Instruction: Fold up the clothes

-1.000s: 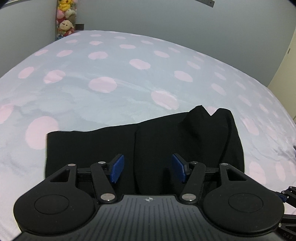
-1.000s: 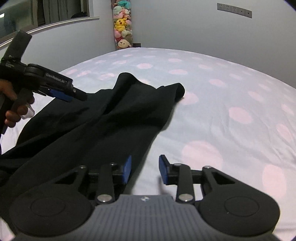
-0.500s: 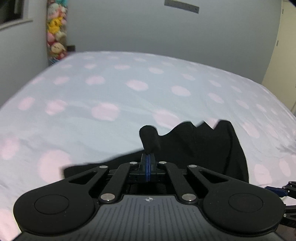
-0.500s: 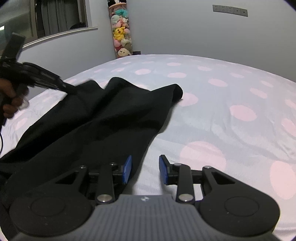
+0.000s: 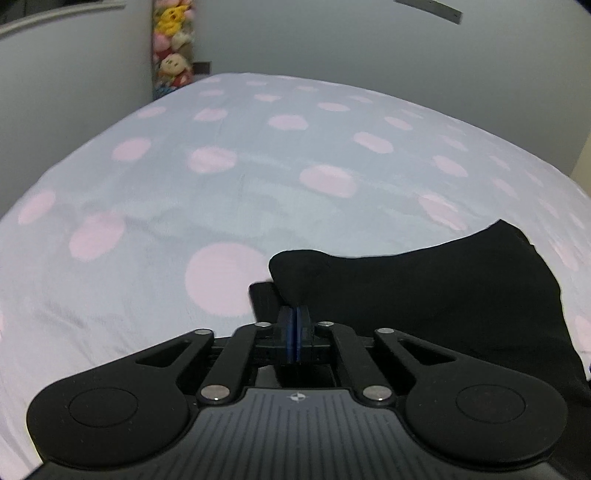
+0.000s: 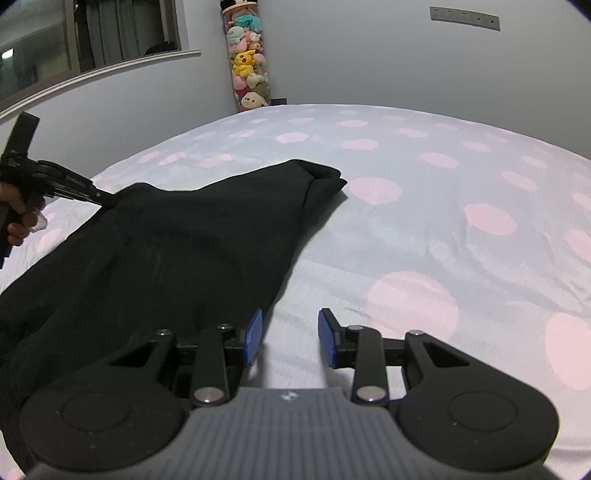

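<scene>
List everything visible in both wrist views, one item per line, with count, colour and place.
black garment: one, black, spread on the bed, one edge lifted by the left gripper
bedsheet: one, pale blue with pink dots, covering the bed
plush toys: several, mixed colours, stacked in the far corner
window: one, dark, left wall
wall plate: one, grey, far wall
left gripper: one, black with blue pads, shut on the garment
right gripper: one, black with blue pads, open at the garment's edge
hand: one, holding the left gripper

The left gripper [image 5: 296, 334] has its blue pads pressed together, pinching black cloth [image 5: 424, 291]. The right gripper [image 6: 290, 338] is held low with its fingers [image 6: 254, 336] apart, gripping nothing. A hand [image 6: 16, 218] holds the left gripper's handle at the far left.
</scene>
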The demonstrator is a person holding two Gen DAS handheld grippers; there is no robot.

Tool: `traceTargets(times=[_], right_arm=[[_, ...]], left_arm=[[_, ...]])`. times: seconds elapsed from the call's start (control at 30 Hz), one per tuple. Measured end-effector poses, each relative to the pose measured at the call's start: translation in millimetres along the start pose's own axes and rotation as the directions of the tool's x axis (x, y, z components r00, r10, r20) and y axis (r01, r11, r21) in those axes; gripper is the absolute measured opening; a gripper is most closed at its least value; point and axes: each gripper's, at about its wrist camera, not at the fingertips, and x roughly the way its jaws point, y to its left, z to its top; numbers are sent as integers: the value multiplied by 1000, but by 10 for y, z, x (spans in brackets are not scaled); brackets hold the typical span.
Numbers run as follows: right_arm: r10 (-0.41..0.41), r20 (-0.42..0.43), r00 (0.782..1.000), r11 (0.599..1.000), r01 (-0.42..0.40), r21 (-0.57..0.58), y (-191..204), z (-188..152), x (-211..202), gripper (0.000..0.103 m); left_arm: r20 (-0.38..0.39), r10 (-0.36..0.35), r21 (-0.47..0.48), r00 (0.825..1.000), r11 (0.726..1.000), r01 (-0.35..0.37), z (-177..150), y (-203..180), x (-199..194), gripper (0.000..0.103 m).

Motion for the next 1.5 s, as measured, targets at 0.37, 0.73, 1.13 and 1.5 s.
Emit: traceTargets(times=[0.37, 0.73, 1.13, 1.5], right_arm=[[46, -35, 998, 994, -42, 101, 74, -80, -351, 52], [158, -61, 986, 955, -137, 262, 243, -326, -850, 60], [113, -83, 990, 963, -89, 256, 366, -625, -1012, 51], [40, -56, 998, 983, -29, 183, 479, -851, -1146, 79]], left_arm=[[-19, -63, -101, 998, 993, 61, -469, -179, -902, 54], [-37, -177, -309, 984, 938, 157, -1329, -387, -1492, 34], [-174, -89, -229, 981, 972, 48, -1697, -552, -1430, 33], [2, -1, -156, 1000, 988, 1, -1796, -804, -1959, 59]])
